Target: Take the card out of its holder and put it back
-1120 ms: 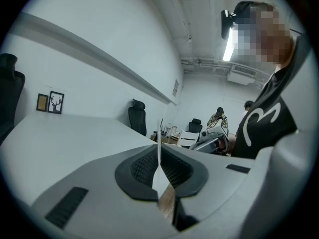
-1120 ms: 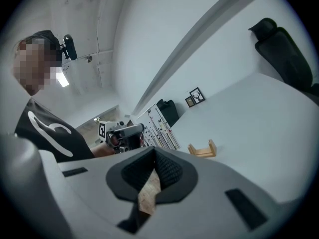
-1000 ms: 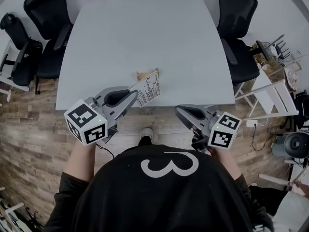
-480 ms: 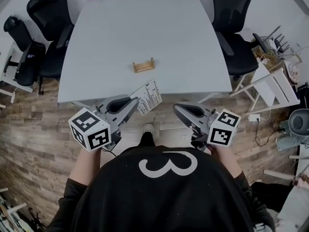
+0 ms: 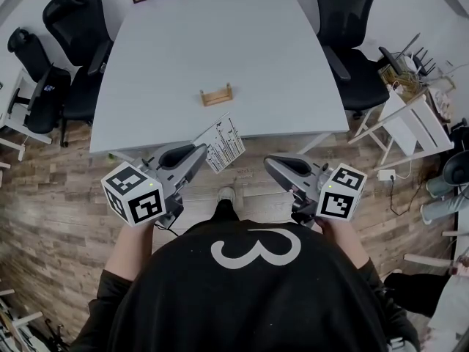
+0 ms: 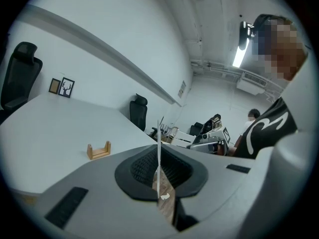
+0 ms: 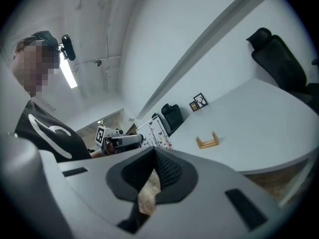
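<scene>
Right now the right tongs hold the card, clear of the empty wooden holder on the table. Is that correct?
No: the left tongs hold the card, seen edge-on in the left gripper view. The wooden holder is indeed empty.

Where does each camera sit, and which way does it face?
Head view: from above, facing steeply down at table, holder, card; left gripper, right gripper, shirt show.
Left gripper view: on that gripper, facing the holder, jaws shut on the card; shirt at right.
Right gripper view: on that gripper, facing the holder; shirt at left.
All three show the holder.
</scene>
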A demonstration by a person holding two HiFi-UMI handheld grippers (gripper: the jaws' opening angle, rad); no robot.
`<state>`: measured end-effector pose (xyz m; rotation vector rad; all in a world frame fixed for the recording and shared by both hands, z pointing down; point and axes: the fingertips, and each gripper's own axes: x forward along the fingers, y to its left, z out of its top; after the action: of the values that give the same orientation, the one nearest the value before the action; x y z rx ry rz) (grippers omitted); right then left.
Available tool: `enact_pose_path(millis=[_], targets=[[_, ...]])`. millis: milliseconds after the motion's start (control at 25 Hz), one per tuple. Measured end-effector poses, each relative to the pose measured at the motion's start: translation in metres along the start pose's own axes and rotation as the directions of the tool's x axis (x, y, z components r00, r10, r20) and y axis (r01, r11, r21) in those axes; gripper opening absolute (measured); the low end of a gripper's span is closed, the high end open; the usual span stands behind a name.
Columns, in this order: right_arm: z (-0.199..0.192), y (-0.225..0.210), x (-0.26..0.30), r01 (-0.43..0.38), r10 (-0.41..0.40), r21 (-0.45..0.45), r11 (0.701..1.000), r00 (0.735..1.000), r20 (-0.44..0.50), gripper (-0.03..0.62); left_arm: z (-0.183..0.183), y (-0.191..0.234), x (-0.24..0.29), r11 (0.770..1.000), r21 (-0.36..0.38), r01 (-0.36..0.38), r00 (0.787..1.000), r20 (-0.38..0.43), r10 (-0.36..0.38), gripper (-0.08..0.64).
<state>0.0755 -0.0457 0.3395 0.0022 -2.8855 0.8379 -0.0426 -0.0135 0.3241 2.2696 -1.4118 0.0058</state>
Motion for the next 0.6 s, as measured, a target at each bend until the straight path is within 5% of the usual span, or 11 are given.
enact_pose_path(millis=[600], targets=[[0.0, 0.018, -0.002, -0.008, 0.007, -0.028, 1.0, 1.0, -0.01, 0.006, 0.009, -0.016, -0.011, 0.998, 0.06, 0.006, 1.0, 0.027, -0.007, 0.023]])
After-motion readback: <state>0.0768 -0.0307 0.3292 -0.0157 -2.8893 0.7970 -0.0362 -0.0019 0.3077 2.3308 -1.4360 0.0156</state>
